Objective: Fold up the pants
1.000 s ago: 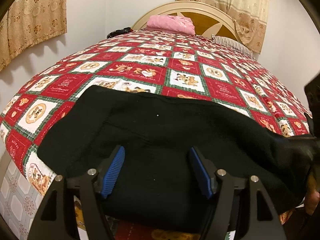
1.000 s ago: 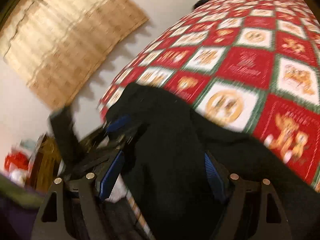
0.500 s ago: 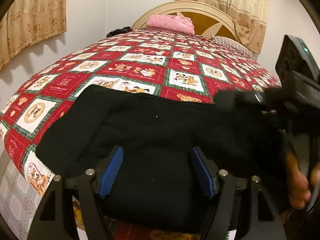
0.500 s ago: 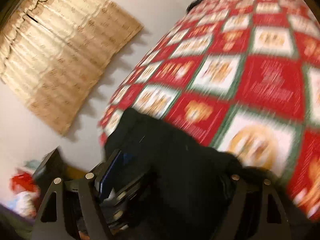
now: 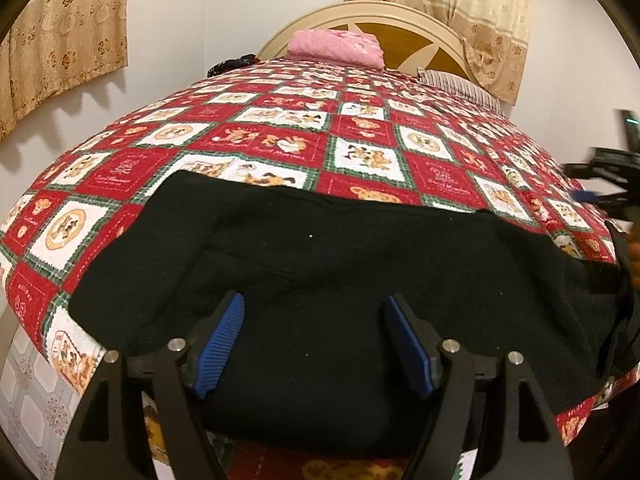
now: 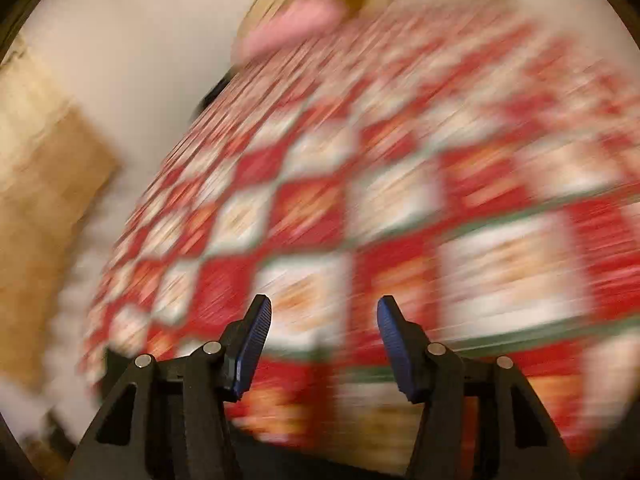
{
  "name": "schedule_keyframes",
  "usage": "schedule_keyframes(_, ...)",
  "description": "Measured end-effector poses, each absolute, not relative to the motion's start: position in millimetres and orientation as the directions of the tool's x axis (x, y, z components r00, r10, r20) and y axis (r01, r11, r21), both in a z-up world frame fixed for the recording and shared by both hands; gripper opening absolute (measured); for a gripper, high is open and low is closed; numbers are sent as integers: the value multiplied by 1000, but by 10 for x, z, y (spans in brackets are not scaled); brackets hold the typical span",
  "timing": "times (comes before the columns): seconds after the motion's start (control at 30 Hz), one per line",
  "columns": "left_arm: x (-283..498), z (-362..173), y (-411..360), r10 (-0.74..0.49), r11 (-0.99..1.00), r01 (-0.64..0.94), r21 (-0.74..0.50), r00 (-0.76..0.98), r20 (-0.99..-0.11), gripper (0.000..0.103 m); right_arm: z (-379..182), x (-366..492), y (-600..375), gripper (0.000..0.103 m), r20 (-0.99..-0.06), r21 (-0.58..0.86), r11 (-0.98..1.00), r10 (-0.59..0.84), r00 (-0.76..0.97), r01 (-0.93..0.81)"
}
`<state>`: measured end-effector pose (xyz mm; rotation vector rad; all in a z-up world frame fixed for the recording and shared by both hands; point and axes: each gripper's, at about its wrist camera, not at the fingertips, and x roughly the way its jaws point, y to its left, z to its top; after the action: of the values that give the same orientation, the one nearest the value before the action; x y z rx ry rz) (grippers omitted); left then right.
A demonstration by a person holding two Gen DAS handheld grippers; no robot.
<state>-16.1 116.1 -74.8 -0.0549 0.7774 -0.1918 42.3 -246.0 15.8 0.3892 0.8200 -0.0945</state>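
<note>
Blurred quilt [image 6: 400, 208] fills right claw's [image 6: 324, 320] view; both claws released, left claw [image 5: 312, 320] over pants [image 5: 340, 264].

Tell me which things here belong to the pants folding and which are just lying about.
For the job: black pants, left tongs, right tongs, both open.
Lying about: pink pillow, striped pillow, dark item by the headboard, curtains.

One pants [image 5: 360, 272] (black) — two curtains [image 5: 60, 40].

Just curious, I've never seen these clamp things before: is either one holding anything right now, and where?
Nothing is held. The left gripper is open over the black pants, and the right gripper is open with only the blurred quilt beyond.
</note>
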Motion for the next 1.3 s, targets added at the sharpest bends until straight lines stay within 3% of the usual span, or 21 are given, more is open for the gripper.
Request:
schedule_keyframes(0.07, -146, -748, 1138, -187, 982, 149, -116, 694, -695, 81, 428, 101, -2779, 60, -692, 149, 904, -195, 695, 401)
schedule_keyframes(0.1, -142, -747, 1131, -185, 983, 146, -115, 693, -697, 82, 490, 25, -2911, 71, -680, 77, 878, -301, 669, 472)
schedule_keyframes(0.17, -133, -746, 1116, -179, 984, 139, -114, 691, -701, 84, 519, -44, -3314, 78, -676, -63, 776, -495, 545, 627)
schedule_keyframes(0.4, -105, -747, 1076, -169, 985, 129, -110, 683, -711, 90, 60, 282, -4263, 78, -796, -216, 684, -536, 280, 696)
schedule_keyframes(0.47, -115, -754, 1062, -163, 986, 128, -102, 688, -707, 90, -63, 316, -4325, 77, -830, -202, 679, -502, 245, 705)
schedule_keyframes(0.53, -123, -758, 1055, -160, 987, 130, -96, 692, -704, 91, -103, 320, -4334, 63, -841, -192, 695, -481, 249, 693)
schedule_keyframes(0.6, -125, -758, 1055, -161, 987, 134, -94, 693, -703, 91, -93, 370, -4289, 29, -846, -225, 730, -475, 243, 645)
schedule_keyframes(0.63, -123, -755, 1057, -162, 986, 135, -94, 691, -704, 91, -86, 376, -4278, 21, -850, -232, 741, -470, 240, 630)
schedule_keyframes(0.67, -118, -753, 1061, -164, 986, 136, -96, 689, -706, 91, -40, 369, -4275, 10, -857, -227, 752, -456, 240, 619)
schedule_keyframes(0.77, -109, -749, 1062, -167, 986, 138, -99, 686, -708, 91, 121, 268, -4373, 4, -868, -125, 769, -390, 306, 627)
schedule_keyframes(0.9, -110, -747, 1060, -166, 986, 137, -98, 689, -705, 91, 635, -244, -4423, 4, -792, 136, 814, -253, 555, 565)
schedule_keyframes(1.07, -114, -752, 1048, -163, 986, 130, -101, 690, -705, 91, 1143, -1174, -4334, 4, -617, 276, 823, -244, 748, 496)
schedule_keyframes(1.2, -118, -755, 1040, -156, 988, 124, -97, 692, -704, 92, 1071, -2097, -4444, 4, -508, 425, 750, -265, 820, 506)
schedule_keyframes(1.3, -111, -752, 1039, -153, 988, 122, -95, 690, -708, 92, 811, -2603, -4529, 3, -477, 468, 708, -301, 826, 529)
